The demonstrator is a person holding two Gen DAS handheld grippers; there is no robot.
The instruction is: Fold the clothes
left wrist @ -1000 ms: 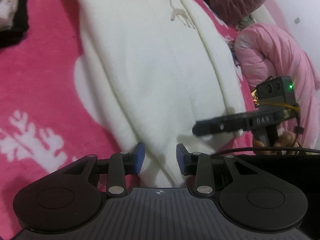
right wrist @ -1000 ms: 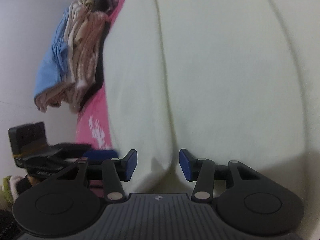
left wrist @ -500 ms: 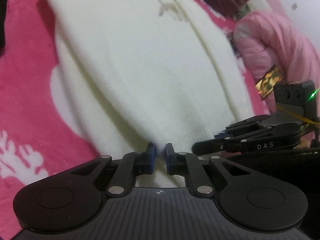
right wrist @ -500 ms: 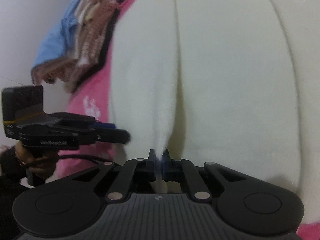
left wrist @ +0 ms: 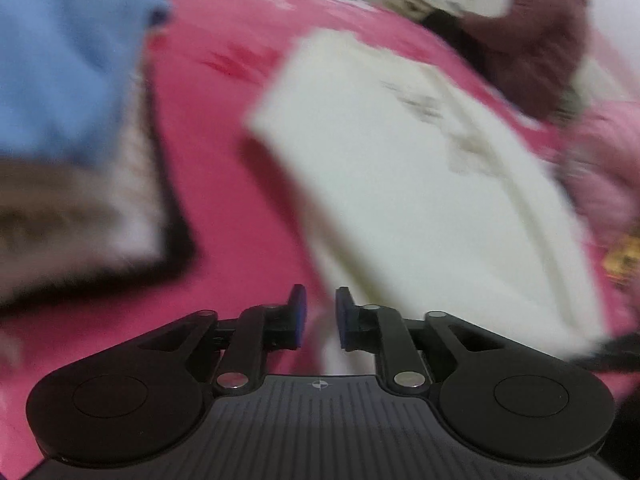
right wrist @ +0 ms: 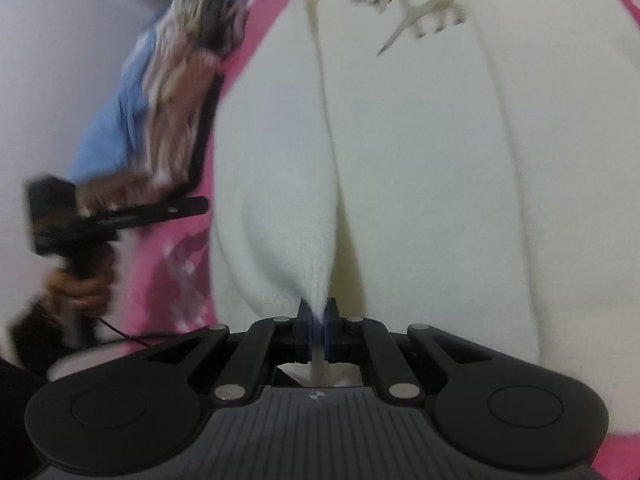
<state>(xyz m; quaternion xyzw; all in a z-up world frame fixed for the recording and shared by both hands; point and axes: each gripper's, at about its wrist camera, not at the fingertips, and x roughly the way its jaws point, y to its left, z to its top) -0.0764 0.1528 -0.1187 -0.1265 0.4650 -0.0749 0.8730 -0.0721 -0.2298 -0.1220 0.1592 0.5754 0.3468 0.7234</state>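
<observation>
Off the white garment [left wrist: 400, 184], left fingers [left wrist: 298, 316] have just been opening.

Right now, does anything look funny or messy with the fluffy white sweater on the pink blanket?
Only the right gripper pinches the cream fleece sweater at its near edge. The left gripper stands slightly open, its jaws just reopened, off the sweater, over the pink blanket.

The sweater [right wrist: 420, 184] was soft, matt cream fleece with a fuzzy nap, lying on a plush pink blanket [left wrist: 224, 184]. Left of the sweater, the clothes pile [right wrist: 168, 92] looked like matt cloth. Both grippers [right wrist: 316, 330] [left wrist: 318, 318] were matt black plastic with shiny metal pins.
</observation>
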